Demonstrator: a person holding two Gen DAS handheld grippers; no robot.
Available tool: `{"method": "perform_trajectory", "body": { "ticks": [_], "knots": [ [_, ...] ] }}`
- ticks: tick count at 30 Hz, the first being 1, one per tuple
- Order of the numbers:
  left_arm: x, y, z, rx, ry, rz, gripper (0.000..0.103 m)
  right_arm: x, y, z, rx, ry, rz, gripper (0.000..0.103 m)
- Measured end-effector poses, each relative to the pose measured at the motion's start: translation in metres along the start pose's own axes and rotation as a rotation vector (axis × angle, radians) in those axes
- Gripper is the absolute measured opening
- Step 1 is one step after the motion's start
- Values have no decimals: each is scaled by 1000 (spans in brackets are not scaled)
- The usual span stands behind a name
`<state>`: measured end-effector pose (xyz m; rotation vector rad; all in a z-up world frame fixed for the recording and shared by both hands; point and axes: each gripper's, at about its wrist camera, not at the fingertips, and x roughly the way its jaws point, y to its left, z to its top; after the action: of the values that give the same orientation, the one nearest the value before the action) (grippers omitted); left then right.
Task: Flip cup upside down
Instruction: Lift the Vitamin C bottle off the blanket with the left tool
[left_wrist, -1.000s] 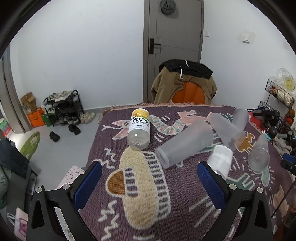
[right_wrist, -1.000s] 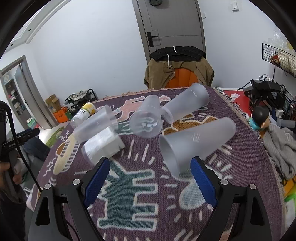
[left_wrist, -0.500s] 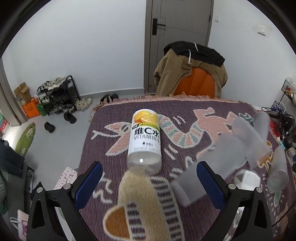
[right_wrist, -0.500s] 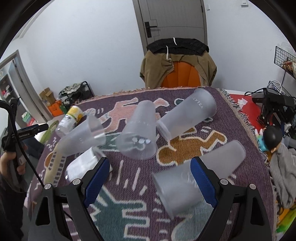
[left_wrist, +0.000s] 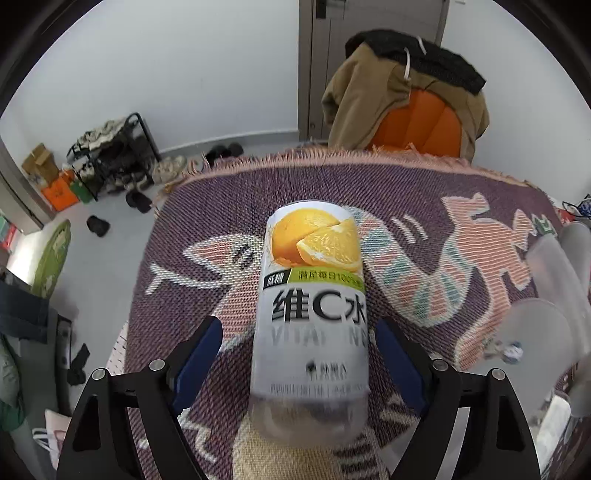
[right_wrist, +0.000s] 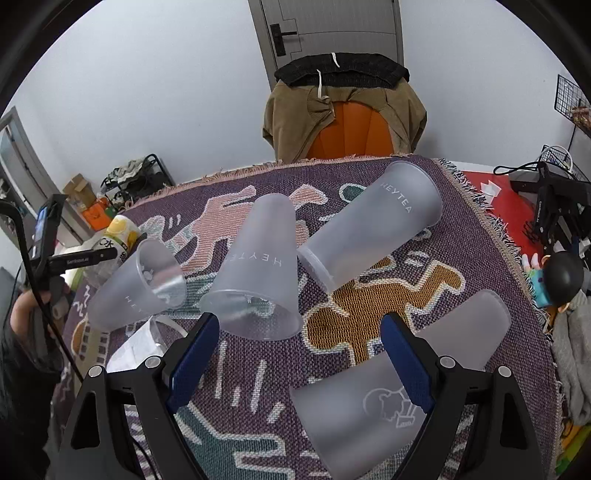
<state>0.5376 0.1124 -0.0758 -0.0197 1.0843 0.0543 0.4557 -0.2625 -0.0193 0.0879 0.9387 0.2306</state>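
Observation:
Several frosted plastic cups lie on their sides on the patterned rug (right_wrist: 369, 317). The middle cup (right_wrist: 255, 280) has its mouth toward me, just beyond my right gripper (right_wrist: 299, 363), which is open and holds nothing. Another cup (right_wrist: 373, 225) lies behind it, one (right_wrist: 399, 384) under the right finger, one (right_wrist: 136, 284) to the left. In the left wrist view my left gripper (left_wrist: 299, 354) is open, its fingers on either side of a lying vitamin drink bottle (left_wrist: 314, 306) with small gaps. Cups (left_wrist: 554, 280) show at that view's right edge.
A white paper pack (right_wrist: 136, 347) lies by the left cup. The bottle (right_wrist: 114, 236) and a hand (right_wrist: 22, 310) holding the left gripper show at the far left. A chair with a brown jacket (right_wrist: 343, 107) stands behind the table. The rug's fringe (left_wrist: 295, 158) marks the far edge.
The left gripper has moved forward until the bottle lies between its fingers, which stand slightly closer together. The right gripper has shifted toward the middle cup.

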Motion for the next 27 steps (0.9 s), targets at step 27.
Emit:
{"method": "perform_trajectory", "body": {
  "ticks": [27],
  "knots": [
    [-54,-17,19,80,114,-43,64,-36,-1,-22,29,-55,41,89]
  ]
}}
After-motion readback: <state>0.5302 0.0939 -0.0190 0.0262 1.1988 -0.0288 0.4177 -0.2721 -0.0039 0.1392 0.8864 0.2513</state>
